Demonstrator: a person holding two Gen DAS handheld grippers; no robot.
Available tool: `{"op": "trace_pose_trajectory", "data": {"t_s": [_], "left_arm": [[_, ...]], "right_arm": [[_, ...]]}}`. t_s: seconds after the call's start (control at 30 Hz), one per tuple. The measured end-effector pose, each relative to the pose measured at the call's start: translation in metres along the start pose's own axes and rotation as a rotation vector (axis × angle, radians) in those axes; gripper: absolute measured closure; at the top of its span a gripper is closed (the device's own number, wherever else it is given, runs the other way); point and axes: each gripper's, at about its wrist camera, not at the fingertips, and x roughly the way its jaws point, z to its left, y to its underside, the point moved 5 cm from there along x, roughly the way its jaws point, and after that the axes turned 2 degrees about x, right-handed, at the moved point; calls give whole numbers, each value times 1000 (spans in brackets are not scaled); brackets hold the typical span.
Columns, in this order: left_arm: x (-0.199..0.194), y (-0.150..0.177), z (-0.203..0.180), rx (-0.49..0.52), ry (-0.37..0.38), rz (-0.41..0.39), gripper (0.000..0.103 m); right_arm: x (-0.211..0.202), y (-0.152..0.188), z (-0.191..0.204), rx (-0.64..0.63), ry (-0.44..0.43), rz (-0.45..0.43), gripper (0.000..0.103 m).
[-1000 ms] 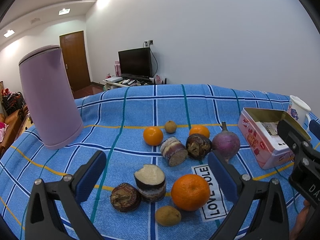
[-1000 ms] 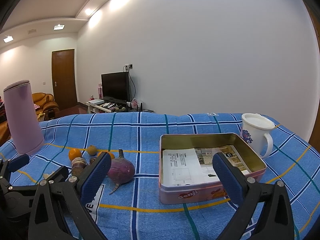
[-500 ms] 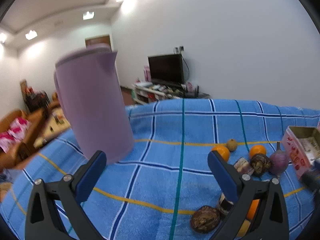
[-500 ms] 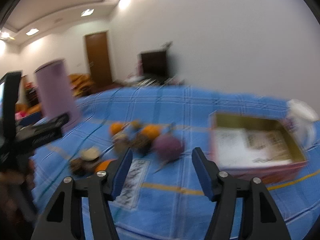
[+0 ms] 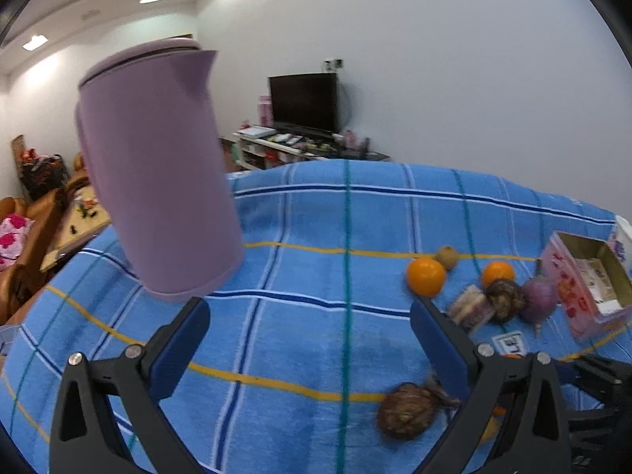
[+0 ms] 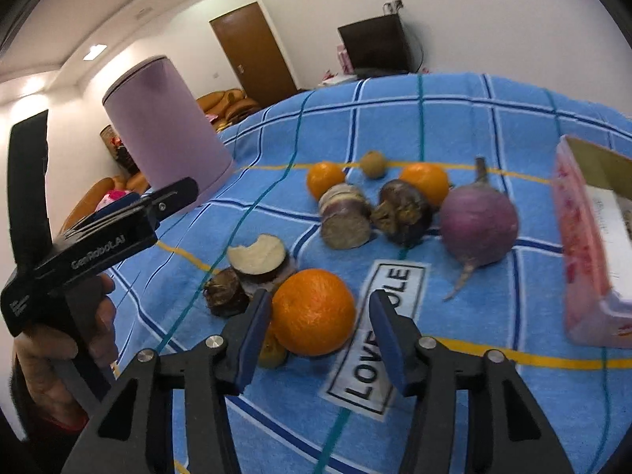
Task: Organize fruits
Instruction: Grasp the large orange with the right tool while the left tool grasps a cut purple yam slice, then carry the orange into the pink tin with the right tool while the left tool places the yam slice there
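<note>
Right gripper [image 6: 316, 335] closing around the orange [image 6: 314, 312]; left gripper [image 5: 308, 339] spread apart over blue cloth [image 5: 296, 316].

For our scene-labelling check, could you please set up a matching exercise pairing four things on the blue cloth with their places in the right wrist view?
Things:
1. large orange
2. purple turnip
3. lilac jug
4. pink tin

Places:
A. at the right edge, open
B. between the right gripper's closing jaws
C. far left, upright
D. just left of the tin

Pairs: 1-B, 2-D, 3-C, 4-A
</note>
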Motion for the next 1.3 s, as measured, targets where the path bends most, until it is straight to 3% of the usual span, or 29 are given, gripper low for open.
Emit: {"op": "trace_pose_trajectory", "data": {"t_s": [0.3, 0.43, 0.5, 0.67, 0.83, 0.9, 1.1, 1.3], "left_arm": [[-5, 9, -49, 175, 173, 24, 0], [-10, 11, -59, 167, 282, 39, 2], [-8, 14, -65, 184, 294, 53, 3], [5, 27, -82, 228, 295, 108, 18], [25, 41, -96, 278, 290, 200, 56], [28, 42, -97, 261, 316, 223, 59], [21, 37, -90, 196, 339, 187, 63], [-8, 14, -84, 102, 339, -4, 63]], "right_arm": [[-5, 4, -6, 29, 10, 31, 54], [-24, 1, -20, 59, 57, -42, 54], [-37, -4, -29, 78, 66, -104, 54], [-56, -11, -46, 128, 91, -189, 54], [-65, -13, -53, 149, 106, -211, 54], [-73, -14, -57, 153, 117, -229, 54], [-101, -17, -68, 146, 186, -317, 54], [-139, -30, -96, 136, 344, -456, 54]]}}
